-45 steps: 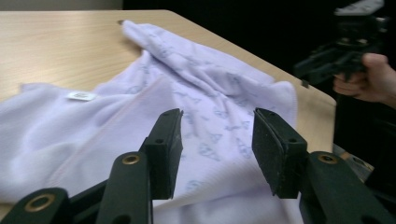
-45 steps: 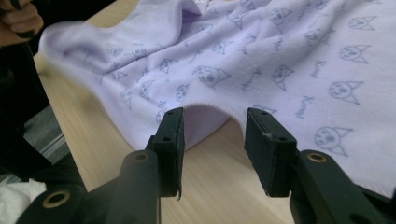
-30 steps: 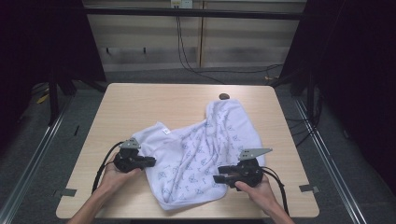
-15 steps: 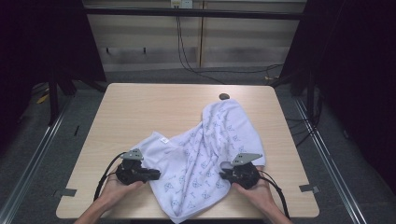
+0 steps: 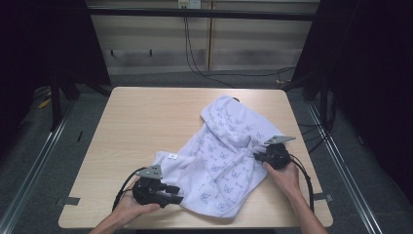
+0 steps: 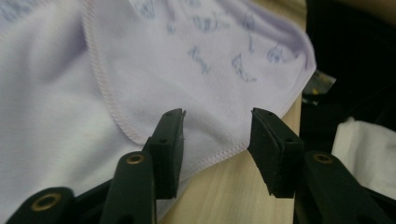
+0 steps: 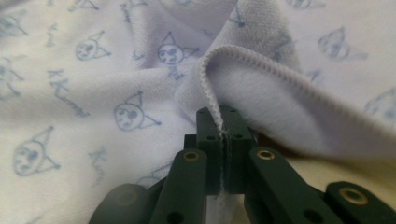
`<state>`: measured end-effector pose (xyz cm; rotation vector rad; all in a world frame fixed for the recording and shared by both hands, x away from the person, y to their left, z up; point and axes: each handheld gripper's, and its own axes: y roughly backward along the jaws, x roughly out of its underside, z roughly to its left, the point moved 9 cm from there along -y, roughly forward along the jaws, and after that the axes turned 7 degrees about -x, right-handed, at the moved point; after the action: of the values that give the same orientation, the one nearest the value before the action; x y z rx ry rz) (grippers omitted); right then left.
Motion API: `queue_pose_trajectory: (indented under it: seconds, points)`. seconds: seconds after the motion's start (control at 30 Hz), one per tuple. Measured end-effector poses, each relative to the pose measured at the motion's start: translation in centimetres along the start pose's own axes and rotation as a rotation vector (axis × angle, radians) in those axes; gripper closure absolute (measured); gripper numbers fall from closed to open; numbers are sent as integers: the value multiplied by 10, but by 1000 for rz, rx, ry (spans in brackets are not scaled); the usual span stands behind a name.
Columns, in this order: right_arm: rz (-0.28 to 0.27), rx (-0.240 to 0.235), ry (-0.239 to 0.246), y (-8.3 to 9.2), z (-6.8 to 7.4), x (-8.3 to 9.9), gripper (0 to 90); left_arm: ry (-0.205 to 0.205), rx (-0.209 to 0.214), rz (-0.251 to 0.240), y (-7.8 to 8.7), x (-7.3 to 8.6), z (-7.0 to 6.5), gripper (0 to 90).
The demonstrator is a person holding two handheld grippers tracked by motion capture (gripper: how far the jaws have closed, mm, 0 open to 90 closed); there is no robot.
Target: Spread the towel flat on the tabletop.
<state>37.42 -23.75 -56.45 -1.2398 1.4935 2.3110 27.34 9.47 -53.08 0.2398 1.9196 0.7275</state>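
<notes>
Our right gripper [image 7: 223, 140] clamped the towel [image 5: 229, 161] hem between its jaws; our left gripper [image 6: 217, 140], jaws just opening, straddled its edge untouched

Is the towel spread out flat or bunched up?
Bunched up: the towel lies crumpled in folds, its hem pinched in the right gripper.

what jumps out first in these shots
A crumpled pale towel printed with little blue cat faces sprawls across the right half of the wooden table. At its right edge the right gripper pinches the stitched hem, while the left gripper sits at the near corner, jaws apart and just opened, nothing gripped.
</notes>
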Motion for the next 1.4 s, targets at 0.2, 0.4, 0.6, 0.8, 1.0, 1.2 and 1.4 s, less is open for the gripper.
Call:
queue_pose_trajectory:
  seconds: [0.2,0.4,0.6,0.8,1.0,1.2,1.4]
  points:
    - [-71,-6,-26,34,21,2,587,108,-165,-50,21,0,60,591]
    - [-117,-50,9,46,69,4,551,102,-229,39,7,11,81,627]
    - [-121,-269,70,39,131,-1,623,94,-235,71,7,18,72,856]
    - [-42,-513,144,-4,212,-14,705,79,-186,104,10,28,44,835]
    - [52,-603,263,-40,268,-13,673,101,-165,97,11,28,46,804]
    - [88,-582,313,-65,278,-4,579,96,-166,94,10,27,47,786]
    - [50,-483,404,-65,279,0,727,101,-163,95,11,27,49,785]
